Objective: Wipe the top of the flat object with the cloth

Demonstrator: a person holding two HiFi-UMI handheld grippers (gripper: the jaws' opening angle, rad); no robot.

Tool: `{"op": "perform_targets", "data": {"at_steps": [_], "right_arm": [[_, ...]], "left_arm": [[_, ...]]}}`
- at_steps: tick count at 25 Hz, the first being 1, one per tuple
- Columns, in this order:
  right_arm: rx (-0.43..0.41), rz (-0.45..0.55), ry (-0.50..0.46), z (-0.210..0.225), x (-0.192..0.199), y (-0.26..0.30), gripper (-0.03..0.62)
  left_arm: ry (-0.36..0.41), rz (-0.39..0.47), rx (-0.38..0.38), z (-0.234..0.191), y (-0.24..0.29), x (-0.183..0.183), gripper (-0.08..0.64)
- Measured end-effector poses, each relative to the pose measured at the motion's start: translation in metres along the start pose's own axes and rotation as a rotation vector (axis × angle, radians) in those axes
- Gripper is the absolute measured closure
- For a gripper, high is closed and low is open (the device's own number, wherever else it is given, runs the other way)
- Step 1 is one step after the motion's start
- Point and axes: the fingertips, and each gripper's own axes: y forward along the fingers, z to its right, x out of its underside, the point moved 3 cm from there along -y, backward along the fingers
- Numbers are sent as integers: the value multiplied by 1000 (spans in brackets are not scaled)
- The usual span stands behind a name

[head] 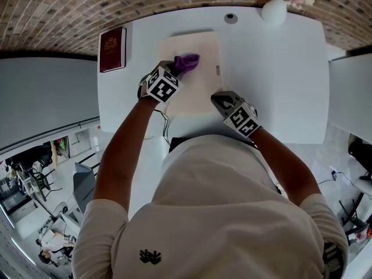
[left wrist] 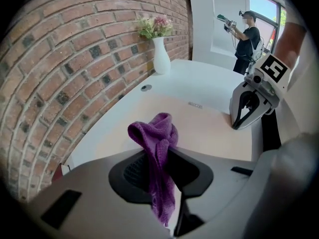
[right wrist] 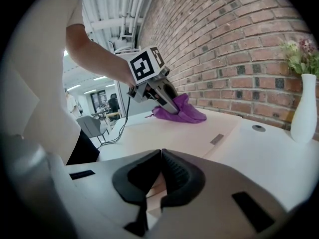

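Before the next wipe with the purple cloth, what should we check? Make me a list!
1. Cloth held tight in the left gripper: ok, the jaws are shut on it.
2. Cloth touching the board: ok, it rests on the far left part.
3. Right gripper steadying the board: cannot tell; its jaws are shut, with the tips at the near right corner.
4. Wiping path bare: ok, only the cloth lies on the board.
5. Vase and book out of the way: ok, both are off the board.
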Motion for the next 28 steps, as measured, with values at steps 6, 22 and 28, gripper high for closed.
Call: {"op": "perform_targets", "data": {"at_steps": [6, 22, 28], "right_arm": [[-1, 0, 1, -1, -1, 0, 561], [0, -5, -7, -2, -1, 0, 561], [1, -5, -14, -3, -1, -1, 561]], "left_arm": [[-12, -27, -35, -16, -13, 31, 466], [-110, -99, -102, -42, -36, 92, 466], [-114, -20, -93, -28, -48, 70, 466]]}}
